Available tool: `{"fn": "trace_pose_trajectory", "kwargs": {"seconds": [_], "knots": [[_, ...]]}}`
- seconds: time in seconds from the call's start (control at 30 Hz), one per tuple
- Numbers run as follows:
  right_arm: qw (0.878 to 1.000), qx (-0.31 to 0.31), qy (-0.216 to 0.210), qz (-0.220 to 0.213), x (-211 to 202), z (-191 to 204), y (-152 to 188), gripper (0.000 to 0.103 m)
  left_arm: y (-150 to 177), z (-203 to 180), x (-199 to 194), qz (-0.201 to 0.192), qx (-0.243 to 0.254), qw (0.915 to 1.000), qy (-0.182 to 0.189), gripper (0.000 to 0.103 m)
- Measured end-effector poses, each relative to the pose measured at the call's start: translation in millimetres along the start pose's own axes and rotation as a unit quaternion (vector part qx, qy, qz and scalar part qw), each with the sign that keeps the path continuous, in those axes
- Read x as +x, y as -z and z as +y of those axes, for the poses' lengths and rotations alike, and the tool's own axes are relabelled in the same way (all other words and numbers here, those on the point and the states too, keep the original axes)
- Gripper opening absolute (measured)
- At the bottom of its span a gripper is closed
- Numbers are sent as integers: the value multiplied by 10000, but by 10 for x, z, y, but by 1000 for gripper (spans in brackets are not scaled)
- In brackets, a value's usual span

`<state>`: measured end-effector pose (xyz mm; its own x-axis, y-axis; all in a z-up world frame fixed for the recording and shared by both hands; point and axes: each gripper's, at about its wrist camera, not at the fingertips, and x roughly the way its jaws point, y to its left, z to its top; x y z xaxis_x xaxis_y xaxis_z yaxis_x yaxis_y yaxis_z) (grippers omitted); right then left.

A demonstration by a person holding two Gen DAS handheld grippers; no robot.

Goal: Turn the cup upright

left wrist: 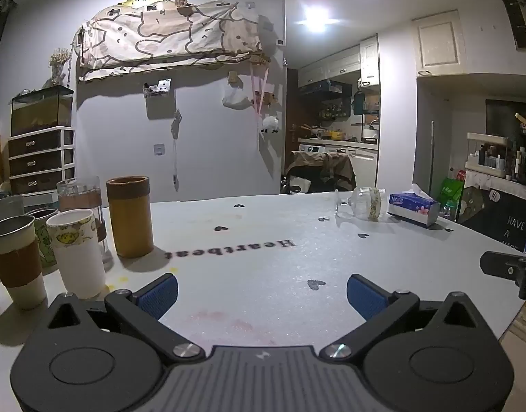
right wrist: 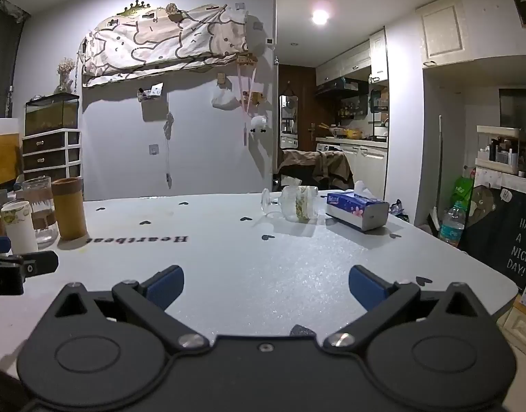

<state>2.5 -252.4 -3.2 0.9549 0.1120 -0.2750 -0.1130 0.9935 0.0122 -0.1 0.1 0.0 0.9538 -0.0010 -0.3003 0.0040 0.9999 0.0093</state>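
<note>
Glass cup point(right wrist: 299, 203) lies tipped, far right on the table point(right wrist: 263, 267).
My right gripper point(right wrist: 266, 283) sits nearer; both fingers spread, empty.

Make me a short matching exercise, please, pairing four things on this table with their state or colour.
Things:
1. glass cup
2. tissue box
3. brown tumbler
4. right gripper

States:
a. open, empty
b. upright, far left
c. lying on its side
d. blue, beside the cup

Pairs: 1-c, 2-d, 3-b, 4-a
</note>
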Motion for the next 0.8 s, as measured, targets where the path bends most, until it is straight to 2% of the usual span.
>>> {"fn": "trace_pose_trajectory", "kwargs": {"seconds": [0.03, 0.8], "knots": [[9999, -6, -10, 124, 7, 1, -4, 103, -1, -3, 0, 5, -3, 10000, -6, 103], [10000, 20, -14, -5, 7, -13, -14, 103, -10, 15, -31, -8, -74, 10000, 14, 103]]}}
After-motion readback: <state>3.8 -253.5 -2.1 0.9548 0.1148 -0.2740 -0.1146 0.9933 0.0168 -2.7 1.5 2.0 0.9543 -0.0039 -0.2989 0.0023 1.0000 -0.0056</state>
